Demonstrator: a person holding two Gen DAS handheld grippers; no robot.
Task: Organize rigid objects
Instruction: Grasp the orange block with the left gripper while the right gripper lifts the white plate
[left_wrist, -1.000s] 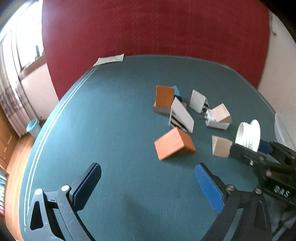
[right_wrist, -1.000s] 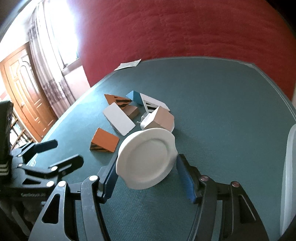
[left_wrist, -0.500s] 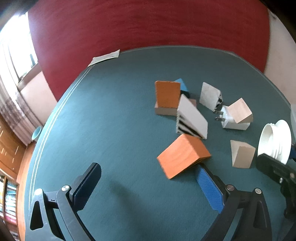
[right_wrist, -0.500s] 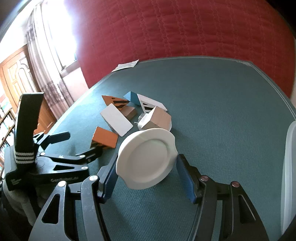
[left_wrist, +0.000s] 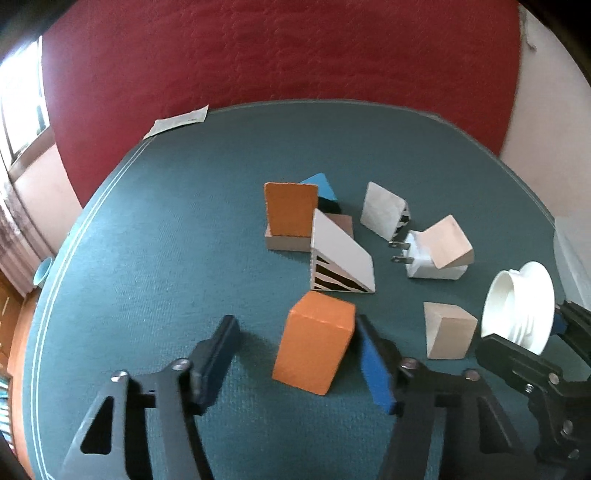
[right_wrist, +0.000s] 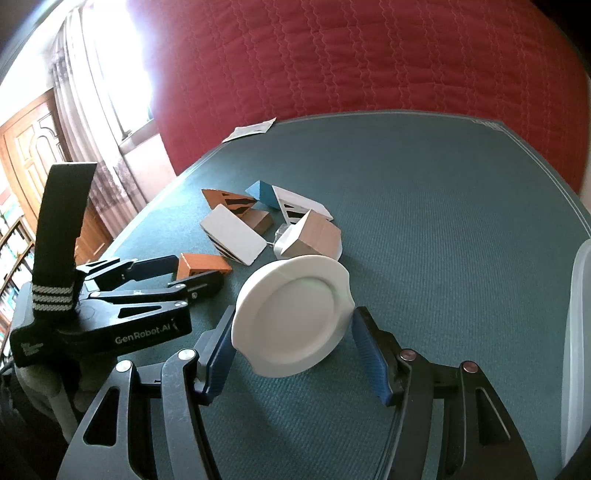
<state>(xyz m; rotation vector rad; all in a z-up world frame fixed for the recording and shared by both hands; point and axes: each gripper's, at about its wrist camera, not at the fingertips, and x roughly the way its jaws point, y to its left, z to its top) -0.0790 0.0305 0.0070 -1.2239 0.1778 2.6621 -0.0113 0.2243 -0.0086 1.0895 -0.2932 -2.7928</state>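
Note:
An orange wedge block lies on the green table between the fingers of my left gripper. The jaws are open and straddle it; the right pad looks close to it. It also shows in the right wrist view. My right gripper is shut on a white plate, held on edge above the table. The plate also shows in the left wrist view. Behind lie a white striped wedge, an upright orange block, a blue wedge, a white wedge and a tan block.
A white plug adapter lies under a tan wedge. A paper slip lies at the table's far edge. A pale plastic container edge stands at the right. A red padded wall rises behind the table.
My left gripper has moved forward and its fingers now straddle the orange wedge, narrower than before. The right gripper holds the plate as before.

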